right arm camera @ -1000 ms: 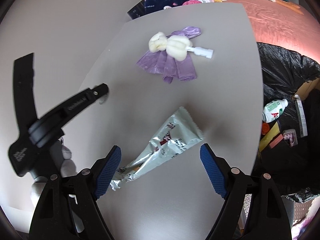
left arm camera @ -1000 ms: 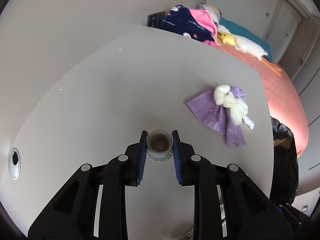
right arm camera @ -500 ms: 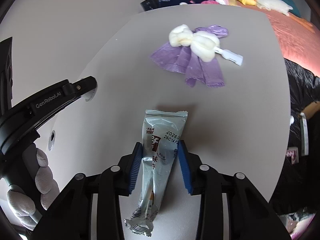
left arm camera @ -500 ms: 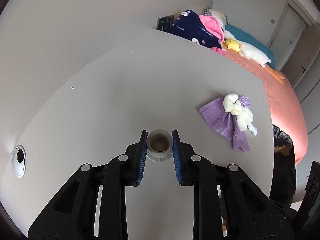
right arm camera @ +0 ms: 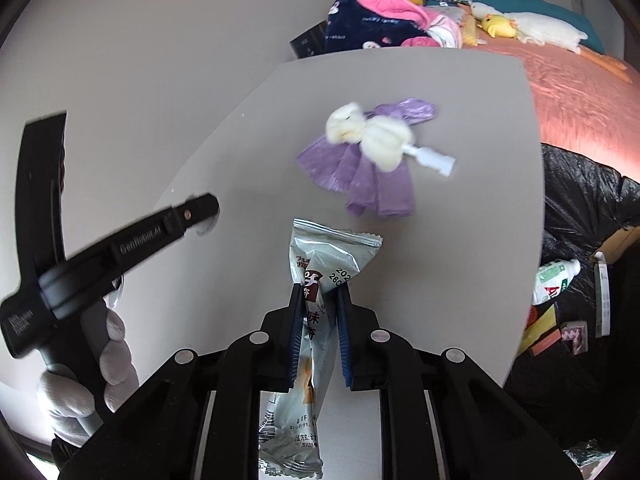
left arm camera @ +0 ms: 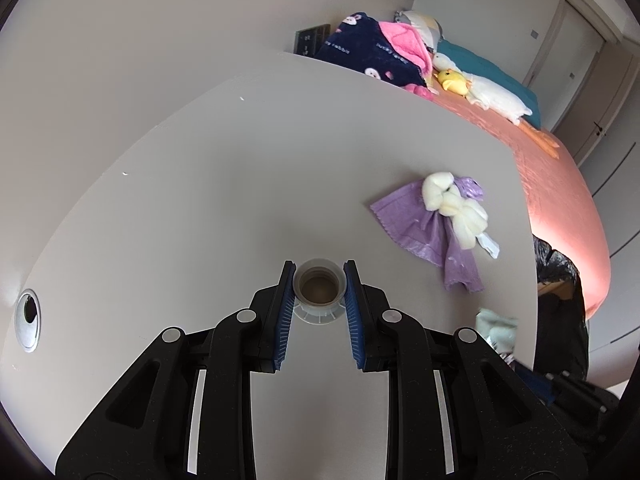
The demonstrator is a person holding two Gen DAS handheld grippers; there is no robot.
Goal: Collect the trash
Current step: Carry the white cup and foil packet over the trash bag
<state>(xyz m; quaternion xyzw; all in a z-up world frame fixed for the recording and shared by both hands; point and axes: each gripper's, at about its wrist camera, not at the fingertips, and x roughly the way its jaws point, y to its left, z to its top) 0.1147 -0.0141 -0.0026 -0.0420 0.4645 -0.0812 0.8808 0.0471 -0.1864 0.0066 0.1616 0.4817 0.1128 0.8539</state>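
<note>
Right wrist view: right jaws [right arm camera: 319, 294] pinch the wrapper [right arm camera: 316, 320], long axis twelve-to-six, trash bag [right arm camera: 580, 208] at three o'clock; left jaws [left arm camera: 319, 276] grip a cup [left arm camera: 319, 292].

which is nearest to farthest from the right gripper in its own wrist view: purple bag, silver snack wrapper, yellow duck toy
1. silver snack wrapper, pinched in the right gripper.
2. purple bag, farther along the table, slightly right.
3. yellow duck toy, on the bed beyond the table, upper right.
</note>
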